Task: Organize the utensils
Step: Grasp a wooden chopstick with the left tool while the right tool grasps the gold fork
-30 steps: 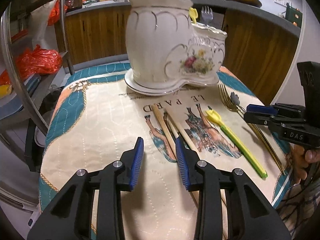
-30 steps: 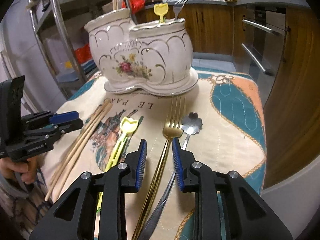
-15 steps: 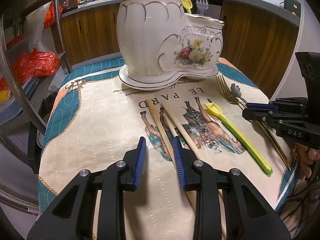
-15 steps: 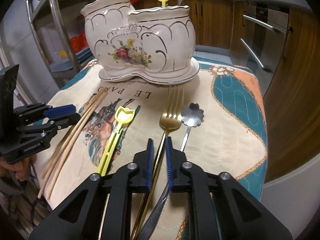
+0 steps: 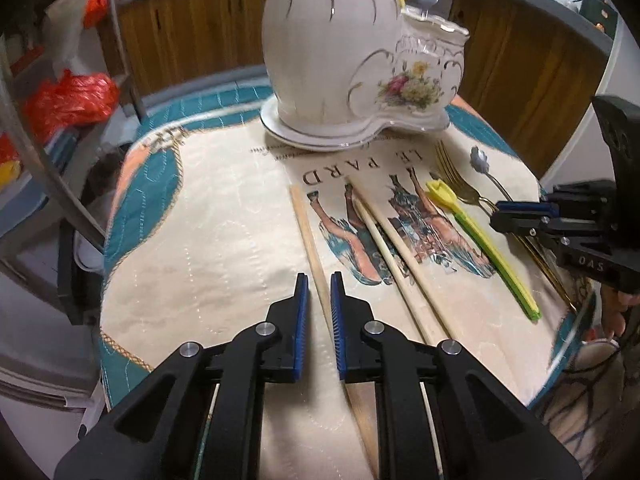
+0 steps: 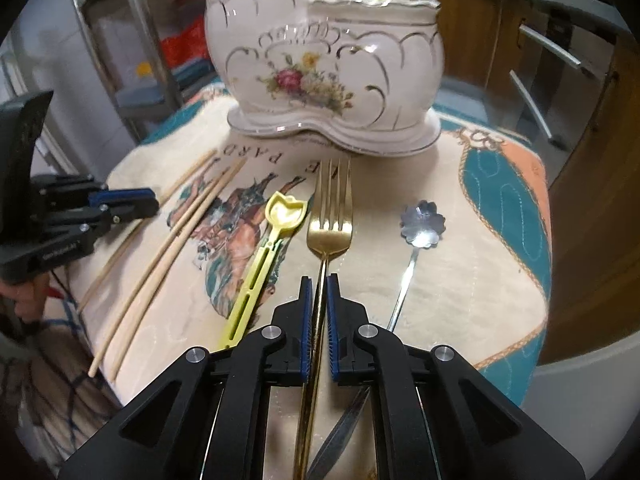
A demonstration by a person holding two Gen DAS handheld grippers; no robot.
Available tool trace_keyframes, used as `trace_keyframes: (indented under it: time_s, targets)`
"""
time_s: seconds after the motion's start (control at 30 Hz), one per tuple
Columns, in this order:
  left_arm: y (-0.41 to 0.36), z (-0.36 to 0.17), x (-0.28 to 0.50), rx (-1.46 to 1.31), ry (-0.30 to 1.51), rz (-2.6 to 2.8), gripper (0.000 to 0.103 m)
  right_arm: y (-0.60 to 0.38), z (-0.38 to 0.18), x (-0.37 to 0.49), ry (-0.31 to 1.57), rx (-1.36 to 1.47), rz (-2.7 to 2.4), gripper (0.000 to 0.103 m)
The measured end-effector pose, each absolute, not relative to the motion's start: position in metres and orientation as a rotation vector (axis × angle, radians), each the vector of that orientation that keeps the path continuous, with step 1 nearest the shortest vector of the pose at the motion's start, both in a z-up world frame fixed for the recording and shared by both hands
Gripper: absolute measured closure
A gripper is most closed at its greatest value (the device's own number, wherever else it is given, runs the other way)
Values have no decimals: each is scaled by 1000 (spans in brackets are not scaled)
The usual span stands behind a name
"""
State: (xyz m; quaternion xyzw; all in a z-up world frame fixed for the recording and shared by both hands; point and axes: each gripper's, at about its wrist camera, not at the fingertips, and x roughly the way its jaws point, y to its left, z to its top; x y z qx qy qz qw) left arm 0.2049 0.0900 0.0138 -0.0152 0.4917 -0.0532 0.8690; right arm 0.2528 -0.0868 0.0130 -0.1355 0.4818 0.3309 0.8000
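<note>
Three pale wooden chopsticks [image 5: 404, 236] lie here; the left gripper [image 5: 319, 284] has just closed on one, the right gripper [image 6: 319, 286] on the single gold metal fork [image 6: 329, 216].

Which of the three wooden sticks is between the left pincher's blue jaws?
The lone chopstick, lying apart on the bare cream cloth. The other two chopsticks lie side by side over the horse picture, outside the left gripper.

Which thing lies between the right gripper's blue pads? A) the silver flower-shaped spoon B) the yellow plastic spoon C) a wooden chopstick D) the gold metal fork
D: the right gripper has its blue pads closed on the handle of the gold metal fork.
</note>
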Motion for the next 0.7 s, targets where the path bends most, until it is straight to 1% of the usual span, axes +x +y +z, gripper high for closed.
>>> trace_keyframes:
  time_s: [0.03, 0.13, 0.23, 0.43, 0.5, 0.53, 0.7]
  targets:
    - [89, 14, 210, -25, 1064, -120, 90, -83, 14, 255, 1057, -303, 708, 94]
    - [82, 15, 223, 34, 1155, -127, 90, -68, 17, 265, 1169, -408, 687, 94]
    - [75, 16, 232, 95, 1228, -133, 90, -58, 18, 272, 1242, -452, 665, 94]
    - [72, 17, 244, 125, 1318, -149, 90, -55, 19, 277, 1296, -448, 631, 95]
    - [71, 16, 246, 123, 1325, -151, 90, -57, 19, 276, 1291, -435, 624, 96]
    - [70, 16, 244, 131, 1317, -153, 92, -57, 19, 278, 1287, -423, 623, 96]
    - [77, 17, 234, 87, 1236, -140, 97, -72, 19, 278, 1241, -298, 630, 97]
